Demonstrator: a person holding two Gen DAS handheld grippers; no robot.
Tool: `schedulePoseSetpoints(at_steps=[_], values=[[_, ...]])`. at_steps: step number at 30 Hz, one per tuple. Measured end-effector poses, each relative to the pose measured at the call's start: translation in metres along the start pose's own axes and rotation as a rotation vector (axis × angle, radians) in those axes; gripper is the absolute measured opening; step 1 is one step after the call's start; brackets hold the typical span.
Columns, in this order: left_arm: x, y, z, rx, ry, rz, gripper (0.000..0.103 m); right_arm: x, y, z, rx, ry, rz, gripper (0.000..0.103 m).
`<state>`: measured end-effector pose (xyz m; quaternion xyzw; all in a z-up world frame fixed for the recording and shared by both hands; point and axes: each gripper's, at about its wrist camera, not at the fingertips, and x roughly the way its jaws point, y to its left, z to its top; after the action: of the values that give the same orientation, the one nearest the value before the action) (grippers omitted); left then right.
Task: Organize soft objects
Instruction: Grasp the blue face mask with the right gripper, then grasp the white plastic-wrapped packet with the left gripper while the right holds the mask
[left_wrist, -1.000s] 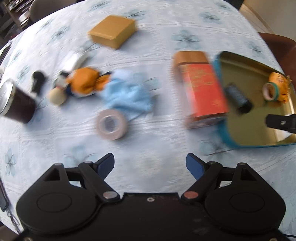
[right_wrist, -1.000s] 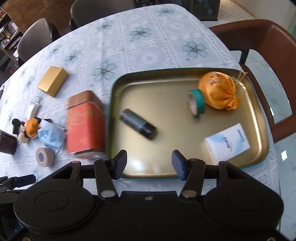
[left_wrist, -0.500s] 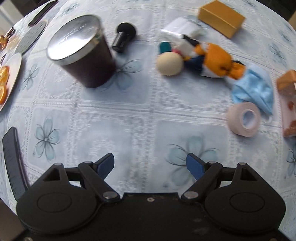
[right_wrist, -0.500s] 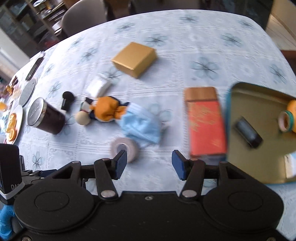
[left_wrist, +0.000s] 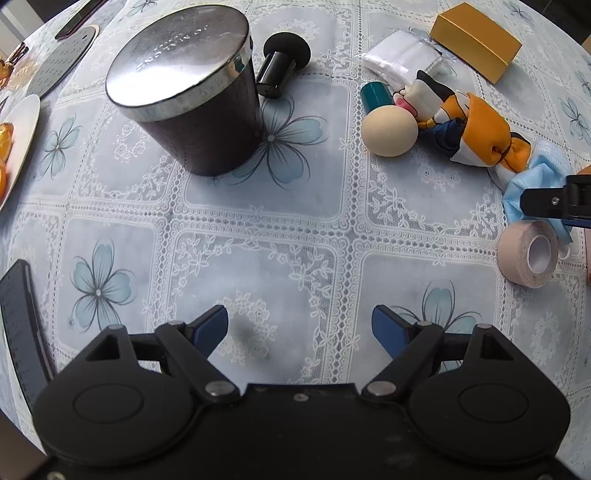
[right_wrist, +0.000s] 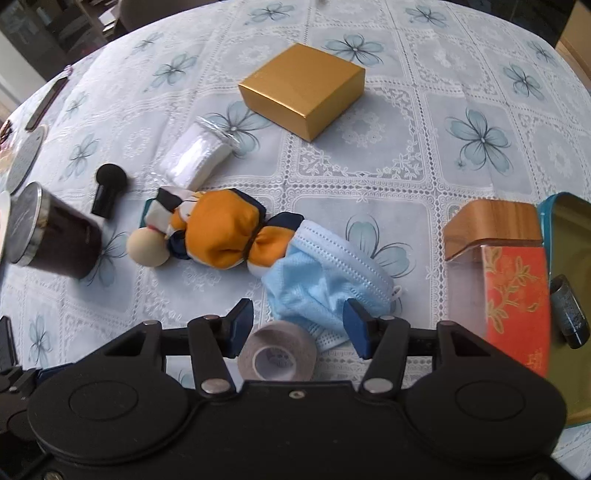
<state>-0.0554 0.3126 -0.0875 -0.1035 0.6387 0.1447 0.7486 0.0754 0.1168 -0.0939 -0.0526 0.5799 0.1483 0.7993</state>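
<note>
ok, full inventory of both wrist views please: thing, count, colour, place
face mask: 1, light blue, crumpled just ahead of the right gripper
stuffed doll: 1, orange and navy with a beige head, lying left of the mask, touching it
tape roll: 1, beige, on its side between the right gripper's fingers
wrapped white pack: 1, white, behind the doll
box: 1, gold, far centre
canister: 1, dark with silver lid, upright, left
black knob: 1, beside the canister
tin: 1, red with a wood lid, lying right
tray: 1, gold with teal rim, right edge
tablecloth: 1, pale blue floral lace
left gripper: open, empty
right gripper: open
</note>
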Motion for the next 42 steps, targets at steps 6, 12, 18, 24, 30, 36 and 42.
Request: schedulePoseSetpoints(at_steps=[6, 12, 18, 24, 30, 36, 42], values=[[0.002, 0.000, 0.013, 0.024, -0.009, -0.010, 0.085, 0.011, 0.004, 0.003, -0.007, 0.005, -0.037, 0.055], [-0.002, -0.005, 0.026, 0.050, -0.026, -0.039, 0.085, 0.005, 0.002, 0.001, -0.015, -0.012, -0.069, 0.039], [-0.003, -0.019, 0.046, 0.088, -0.059, -0.062, 0.085, -0.016, -0.006, -0.006, 0.010, -0.035, -0.051, 0.027], [-0.004, -0.033, 0.078, 0.101, -0.110, -0.080, 0.085, -0.031, -0.018, -0.016, 0.055, -0.034, -0.016, 0.022], [0.013, -0.044, 0.104, 0.099, -0.119, -0.128, 0.085, -0.039, -0.023, -0.025, 0.078, -0.020, 0.010, 0.022], [0.017, -0.056, 0.106, 0.143, -0.122, -0.106, 0.083, -0.039, -0.025, -0.029, 0.089, -0.015, 0.027, 0.022], [-0.003, -0.061, 0.108, 0.160, -0.135, -0.178, 0.084, -0.038, -0.025, -0.029, 0.090, -0.011, 0.041, 0.022]])
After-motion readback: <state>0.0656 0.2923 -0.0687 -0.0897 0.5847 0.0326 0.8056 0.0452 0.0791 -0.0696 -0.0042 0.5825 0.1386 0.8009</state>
